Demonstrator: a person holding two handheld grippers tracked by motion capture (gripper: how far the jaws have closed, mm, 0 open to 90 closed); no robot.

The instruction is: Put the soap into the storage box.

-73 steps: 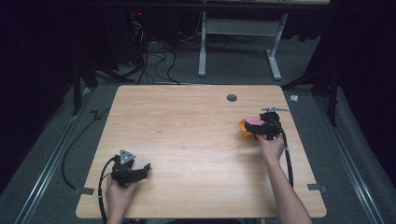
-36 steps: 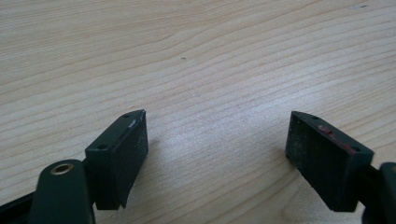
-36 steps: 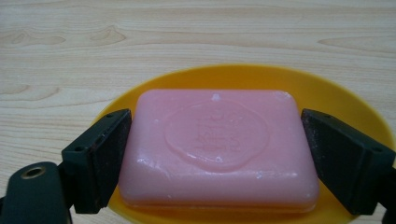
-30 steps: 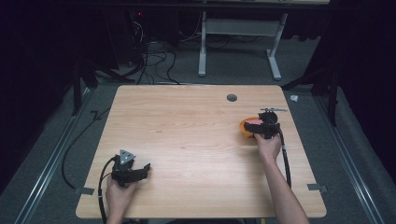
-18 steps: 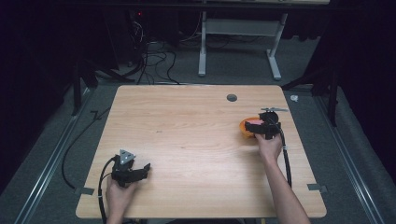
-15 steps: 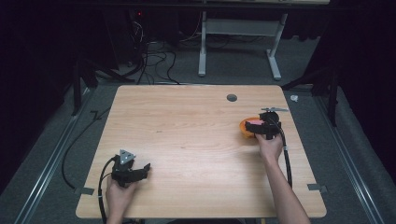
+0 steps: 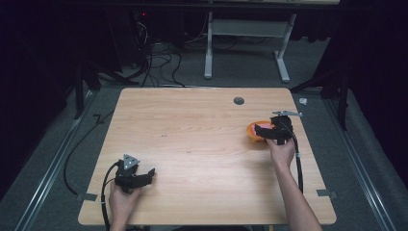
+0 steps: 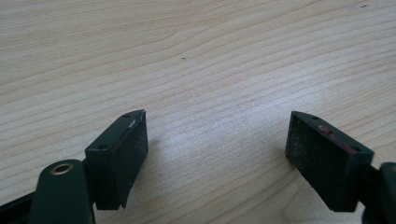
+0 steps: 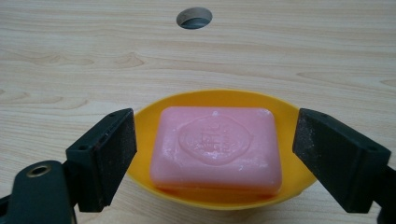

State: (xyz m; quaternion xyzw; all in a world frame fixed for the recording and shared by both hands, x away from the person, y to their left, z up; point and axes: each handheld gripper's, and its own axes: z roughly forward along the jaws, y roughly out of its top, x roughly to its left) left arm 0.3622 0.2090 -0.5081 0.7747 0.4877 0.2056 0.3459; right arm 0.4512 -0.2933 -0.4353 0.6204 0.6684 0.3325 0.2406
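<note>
One soap bar (image 9: 215,148) between parted right tongs (image 9: 215,158)

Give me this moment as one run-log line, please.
right gripper: open, jaws flanking pink soap in yellow dish | left gripper: open, over bare table

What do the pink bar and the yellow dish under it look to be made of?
Pink bar: likely soap, matte and waxy, with a pressed emblem and whitish scuffs. Yellow dish: probably plastic, smooth with a slight sheen and even colour; glazed ceramic cannot be ruled out.
</note>
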